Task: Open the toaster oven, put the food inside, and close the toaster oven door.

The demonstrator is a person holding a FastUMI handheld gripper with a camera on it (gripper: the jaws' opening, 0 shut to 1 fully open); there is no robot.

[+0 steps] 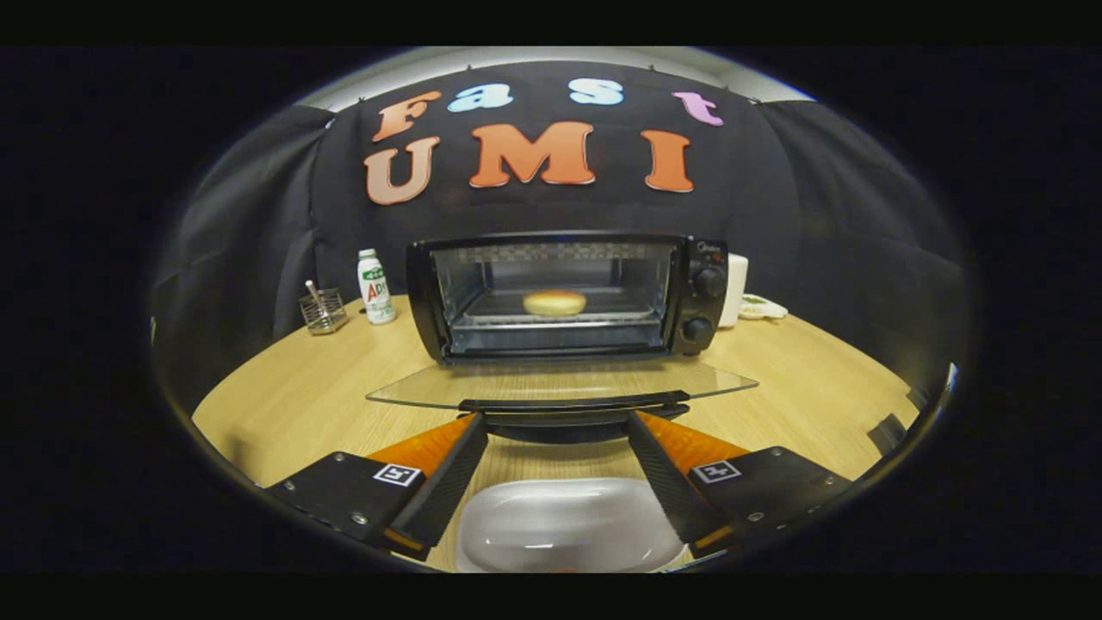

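Black cloth walls (818, 215) enclose a light wooden table (293, 396).

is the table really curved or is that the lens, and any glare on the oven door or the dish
Gripper view: fisheye bending bows the light wooden table edge and the open clear glass oven door; the door is see-through with faint sheen; soft glare patches sit on the white plastic dish between the open gripper fingers; the round tan bun inside the black toaster oven looks sharp.

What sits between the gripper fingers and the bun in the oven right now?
In the gripper view, the open glass door lies flat between the open gripper and the bun on the oven rack; its handle is at the fingertips.
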